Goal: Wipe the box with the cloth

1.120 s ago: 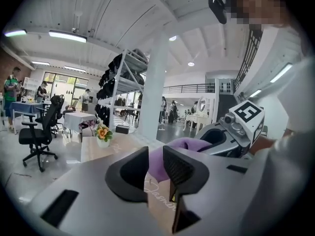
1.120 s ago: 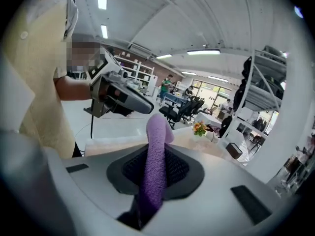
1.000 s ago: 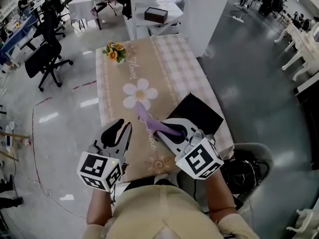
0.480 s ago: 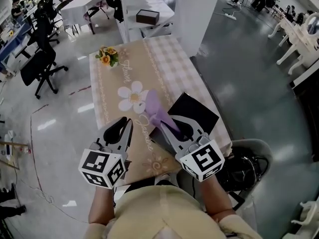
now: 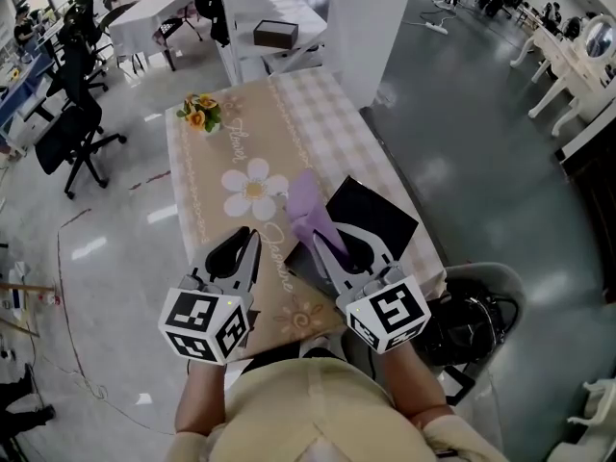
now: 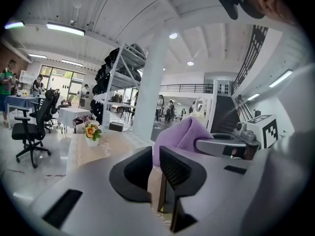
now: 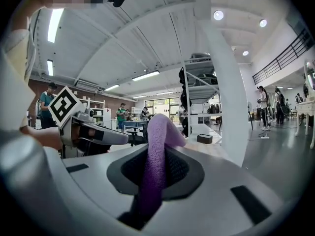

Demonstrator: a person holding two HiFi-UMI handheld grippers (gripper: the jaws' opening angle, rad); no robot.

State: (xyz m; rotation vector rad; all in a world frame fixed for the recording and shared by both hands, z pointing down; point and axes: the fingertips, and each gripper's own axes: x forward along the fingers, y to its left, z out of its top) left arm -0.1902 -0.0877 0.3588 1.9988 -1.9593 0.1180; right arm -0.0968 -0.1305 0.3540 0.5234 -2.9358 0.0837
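My right tool point(image 5: 325, 246) clamps the purple cloth point(image 5: 305, 203); my left tool point(image 5: 243, 248), just closing, stands barely apart, empty.

We are in a large open work hall, part office and part lab. A glossy grey floor point(image 5: 462, 142) spreads around black swivel chairs point(image 5: 67, 133), white tables point(image 5: 144, 17), a thick white pillar point(image 5: 371, 27) and our own desk point(image 5: 327, 114) under a checked cloth. Overhead we see strip lights point(image 6: 65, 29) on a high white ceiling. Beyond are a railed gallery point(image 6: 182, 87), a tall metal rack point(image 6: 120, 77) hung with dark garments, and people point(image 6: 162, 108) standing about.
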